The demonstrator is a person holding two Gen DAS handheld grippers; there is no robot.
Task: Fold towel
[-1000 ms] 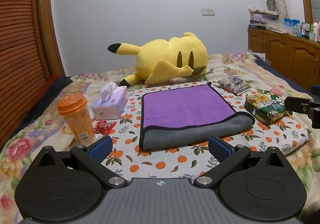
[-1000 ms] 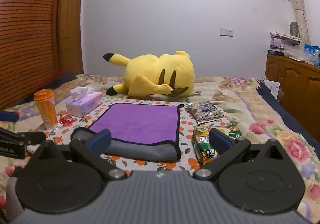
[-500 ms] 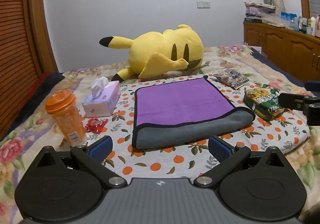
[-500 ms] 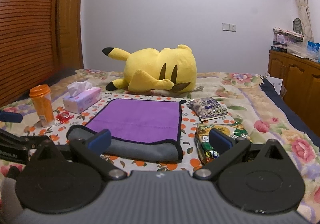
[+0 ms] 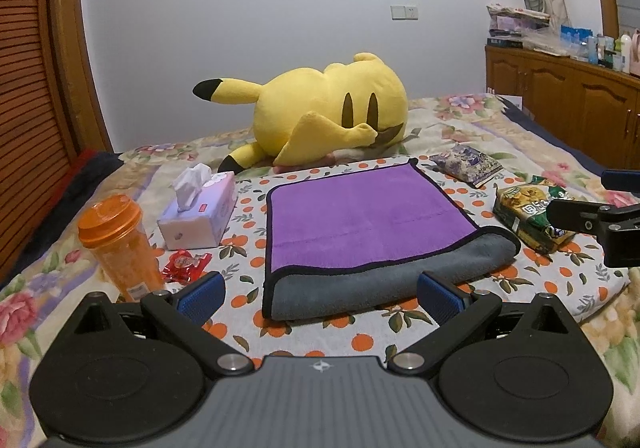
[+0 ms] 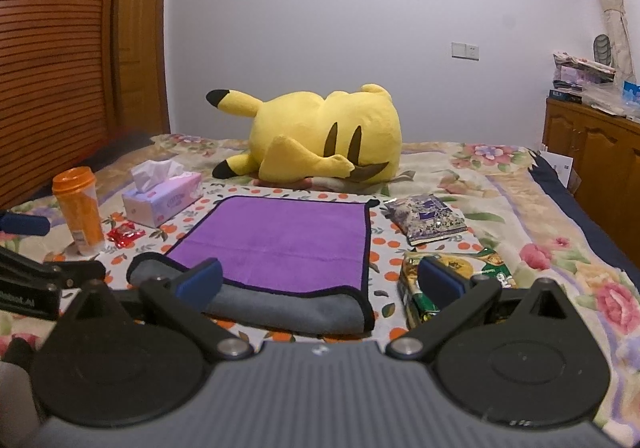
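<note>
Blue pads: the left tongs (image 5: pixel 320 294) stand wide apart and empty at the bottom of the left wrist view, and the right tongs (image 6: pixel 320 280) likewise gape with nothing between them at the bottom of the right wrist view.
Towel from left tongs: the towel (image 5: pixel 372 224) lies straight ahead, its grey rolled fold at frame centre just above the gap, the right-hand pad overlapping that fold in the picture; contact cannot be told.
Towel from right tongs: the same towel sits left of centre, its near right corner above the gap, the left-hand pad in front of the grey fold.
Long axis: the grey fold runs left to right across both views, purple face spreading toward the top of the frame.
Nearer tongs: judging by the views, each faces its own near corner, so neither is clearly closer.
Where it rests: on the bed (image 5: pixel 472 120), atop the orange-print cloth (image 5: pixel 248 224).
Neighbours: orange cup (image 5: pixel 116 244) and tissue box (image 5: pixel 200 214) at left, snack bag (image 5: pixel 528 220) at right, yellow plush (image 5: pixel 332 112) above.
Step in hand: likely a second fold, starting from the near corners.
</note>
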